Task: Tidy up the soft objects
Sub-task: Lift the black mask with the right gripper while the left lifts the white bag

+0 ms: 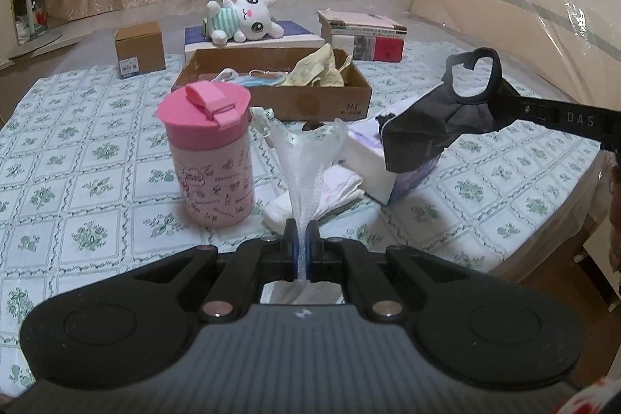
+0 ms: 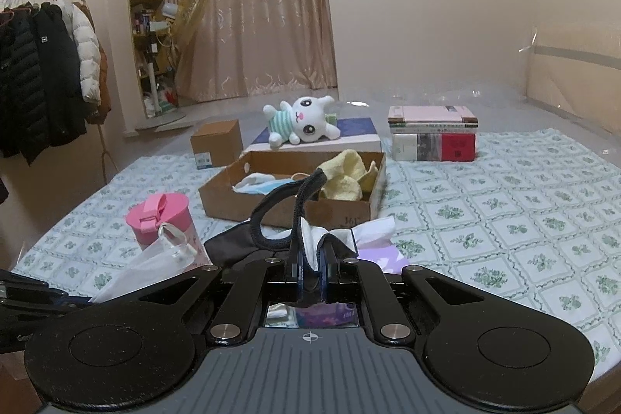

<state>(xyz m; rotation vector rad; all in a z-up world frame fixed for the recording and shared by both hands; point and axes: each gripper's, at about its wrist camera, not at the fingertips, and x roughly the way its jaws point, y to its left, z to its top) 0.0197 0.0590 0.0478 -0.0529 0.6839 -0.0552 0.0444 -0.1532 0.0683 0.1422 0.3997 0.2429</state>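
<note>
Left gripper (image 1: 302,251): jaws pinching white mask (image 1: 306,158). Right gripper (image 2: 310,270): jaws pinching black mask (image 2: 271,220). Cardboard box (image 1: 330,103) ahead already holds masks and cloth; both held items remain unboxed.

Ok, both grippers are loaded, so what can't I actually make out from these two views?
- Tissue box: left wrist view, partly hidden by the black mask.
- Open cardboard box: right wrist view, the mask's strap crosses it; the blue-and-white items inside stay unclear.
- Small brown box label: too small to read.
</note>
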